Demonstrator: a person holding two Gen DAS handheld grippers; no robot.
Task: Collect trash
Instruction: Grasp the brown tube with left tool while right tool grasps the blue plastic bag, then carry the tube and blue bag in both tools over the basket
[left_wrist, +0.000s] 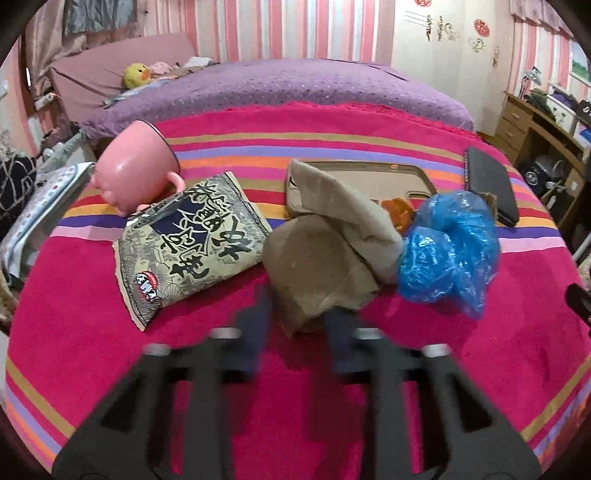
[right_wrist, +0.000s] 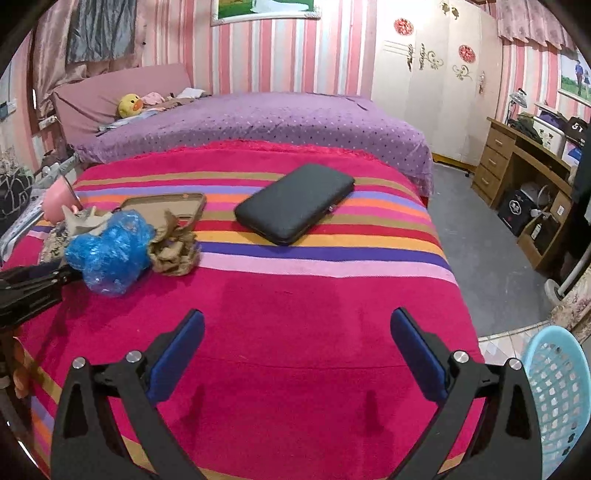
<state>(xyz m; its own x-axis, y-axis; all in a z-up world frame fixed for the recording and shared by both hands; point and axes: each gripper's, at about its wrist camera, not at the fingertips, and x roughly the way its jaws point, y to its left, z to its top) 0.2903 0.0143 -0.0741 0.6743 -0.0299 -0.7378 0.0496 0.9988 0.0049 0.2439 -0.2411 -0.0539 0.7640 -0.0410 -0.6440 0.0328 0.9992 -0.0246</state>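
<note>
On the striped pink blanket (left_wrist: 332, 122) lie a printed snack bag (left_wrist: 188, 240), crumpled brown paper (left_wrist: 321, 258) and a crumpled blue plastic bag (left_wrist: 448, 247). My left gripper (left_wrist: 301, 314) is blurred by motion, its jaws partly open around the near edge of the brown paper. In the right wrist view the blue bag (right_wrist: 109, 253) and brown paper (right_wrist: 173, 251) lie at the left, with the left gripper's tip beside them. My right gripper (right_wrist: 297, 332) is wide open and empty over bare blanket. A light blue basket (right_wrist: 557, 398) stands on the floor at the lower right.
A tipped pink mug (left_wrist: 136, 166) lies behind the snack bag. A brown tray-like case (left_wrist: 384, 181) and a black flat case (right_wrist: 295, 212) rest further back. The purple bedspread (right_wrist: 258, 122) lies beyond. A wooden desk (right_wrist: 528, 166) stands at the right.
</note>
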